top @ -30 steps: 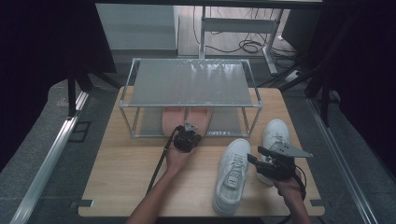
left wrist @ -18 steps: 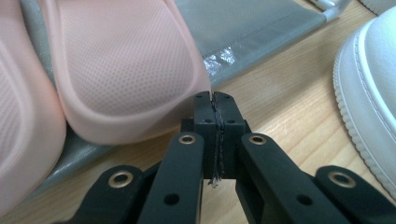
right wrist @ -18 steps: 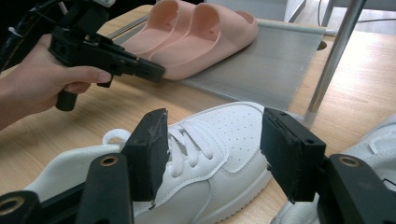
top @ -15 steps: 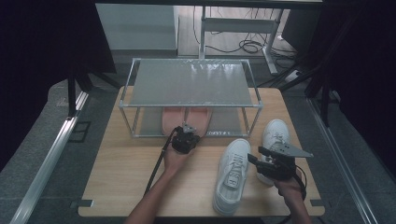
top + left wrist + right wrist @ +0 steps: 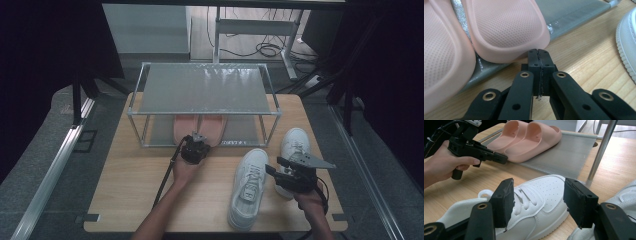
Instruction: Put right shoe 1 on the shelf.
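On a wooden table (image 5: 135,200), metal rack (image 5: 205,90), grey floor (image 5: 45,145), dark curtains (image 5: 45,45).

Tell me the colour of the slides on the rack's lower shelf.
Pale pink slides, clearest in the right gripper view.

- In the high view, the rack's (image 5: 205,90) frosted top shelf is covering the far ends of the pink slippers (image 5: 199,129), at the frame's centre.
- The left gripper (image 5: 195,148) is hiding the slippers' near edge there.
- In the left gripper view, the top and left edges are cutting off both slippers, and the right edge is cropping a white sneaker (image 5: 627,42).
- In the right gripper view, the second sneaker (image 5: 621,197), lower right, is sitting partly behind the black jaw, cropped by the edge.
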A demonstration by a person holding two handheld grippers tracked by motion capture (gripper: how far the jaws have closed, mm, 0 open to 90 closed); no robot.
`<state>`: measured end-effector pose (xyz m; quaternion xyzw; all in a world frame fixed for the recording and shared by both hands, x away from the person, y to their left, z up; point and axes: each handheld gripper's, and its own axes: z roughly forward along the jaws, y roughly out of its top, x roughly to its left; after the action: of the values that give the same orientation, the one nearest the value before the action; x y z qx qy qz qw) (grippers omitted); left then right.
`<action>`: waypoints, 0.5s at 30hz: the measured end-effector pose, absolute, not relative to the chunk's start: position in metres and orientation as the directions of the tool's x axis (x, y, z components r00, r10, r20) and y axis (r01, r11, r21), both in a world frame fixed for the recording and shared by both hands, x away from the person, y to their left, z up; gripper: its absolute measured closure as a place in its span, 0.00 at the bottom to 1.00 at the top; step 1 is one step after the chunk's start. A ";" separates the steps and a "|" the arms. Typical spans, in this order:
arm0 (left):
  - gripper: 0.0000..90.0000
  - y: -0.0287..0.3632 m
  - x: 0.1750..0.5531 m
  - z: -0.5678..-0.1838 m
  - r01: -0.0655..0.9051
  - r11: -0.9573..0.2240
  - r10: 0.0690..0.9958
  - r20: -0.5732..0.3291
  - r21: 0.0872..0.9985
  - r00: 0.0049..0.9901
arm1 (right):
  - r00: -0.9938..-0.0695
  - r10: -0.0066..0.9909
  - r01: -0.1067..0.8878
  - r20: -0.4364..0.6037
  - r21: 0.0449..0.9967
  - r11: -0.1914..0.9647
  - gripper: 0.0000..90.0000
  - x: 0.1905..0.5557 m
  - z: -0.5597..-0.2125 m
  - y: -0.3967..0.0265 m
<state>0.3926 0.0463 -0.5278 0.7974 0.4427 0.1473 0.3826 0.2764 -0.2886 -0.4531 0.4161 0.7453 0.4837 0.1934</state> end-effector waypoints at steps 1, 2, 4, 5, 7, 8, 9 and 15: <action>1.00 0.046 0.393 -0.528 0.593 -0.320 0.819 -0.099 0.739 0.565 | -0.579 0.807 0.432 0.113 0.882 0.186 0.47 0.276 -0.453 -0.289; 1.00 0.046 0.394 -0.528 0.594 -0.316 0.820 -0.102 0.740 0.563 | -0.579 0.807 0.432 0.114 0.883 0.186 0.47 0.276 -0.453 -0.289; 1.00 0.046 0.395 -0.528 0.595 -0.315 0.820 -0.103 0.740 0.563 | -0.579 0.808 0.432 0.114 0.882 0.185 0.47 0.276 -0.453 -0.289; 1.00 0.046 0.395 -0.528 0.595 -0.315 0.821 -0.103 0.740 0.562 | -0.579 0.808 0.432 0.113 0.882 0.186 0.47 0.276 -0.453 -0.289; 1.00 0.045 0.395 -0.528 0.597 -0.311 0.822 -0.106 0.739 0.560 | -0.579 0.807 0.432 0.112 0.882 0.187 0.47 0.276 -0.453 -0.289; 1.00 0.045 0.395 -0.528 0.597 -0.311 0.823 -0.105 0.740 0.559 | -0.579 0.808 0.432 0.112 0.882 0.187 0.47 0.276 -0.453 -0.289; 0.99 0.046 0.394 -0.527 0.597 -0.310 0.821 -0.108 0.740 0.561 | -0.579 0.807 0.433 0.113 0.882 0.187 0.47 0.276 -0.453 -0.289; 0.95 0.052 0.379 -0.520 0.582 -0.322 0.802 -0.111 0.747 0.586 | -0.579 0.808 0.432 0.114 0.883 0.185 0.47 0.276 -0.452 -0.289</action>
<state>0.3790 0.0519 -0.5198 0.8007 0.4322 0.1414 0.3900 0.2756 -0.2890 -0.4524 0.4160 0.7448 0.4844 0.1940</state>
